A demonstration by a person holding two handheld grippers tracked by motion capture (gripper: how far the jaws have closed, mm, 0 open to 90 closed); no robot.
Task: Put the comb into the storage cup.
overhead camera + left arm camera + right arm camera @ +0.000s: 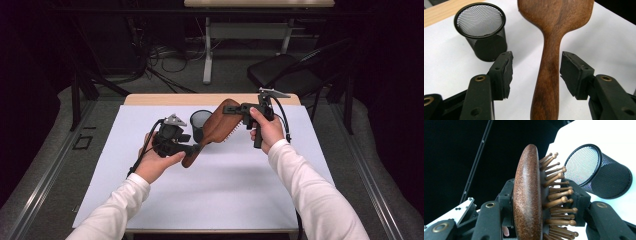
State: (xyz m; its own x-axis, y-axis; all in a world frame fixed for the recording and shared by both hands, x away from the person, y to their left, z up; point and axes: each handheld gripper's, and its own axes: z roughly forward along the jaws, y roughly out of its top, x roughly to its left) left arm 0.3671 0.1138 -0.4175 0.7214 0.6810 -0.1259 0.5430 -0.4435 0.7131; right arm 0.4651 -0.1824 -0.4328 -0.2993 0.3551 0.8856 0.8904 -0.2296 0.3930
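One wooden hairbrush [215,131] hangs tilted over my white mat [225,190], beside one black mesh cup [200,124]. My right gripper [235,109] clamps its head, one jaw on the wooden back, one on the bristles. My left gripper [196,148] straddles the handle [546,75], jaws apart, neither pad touching. Wide bare mat lies toward me; the far mat edge sits just behind the cup. From above, I can't make out the bristles clearly.

Black mesh cup [200,122] upright on white mat [225,185]; black chair [285,72] behind table.
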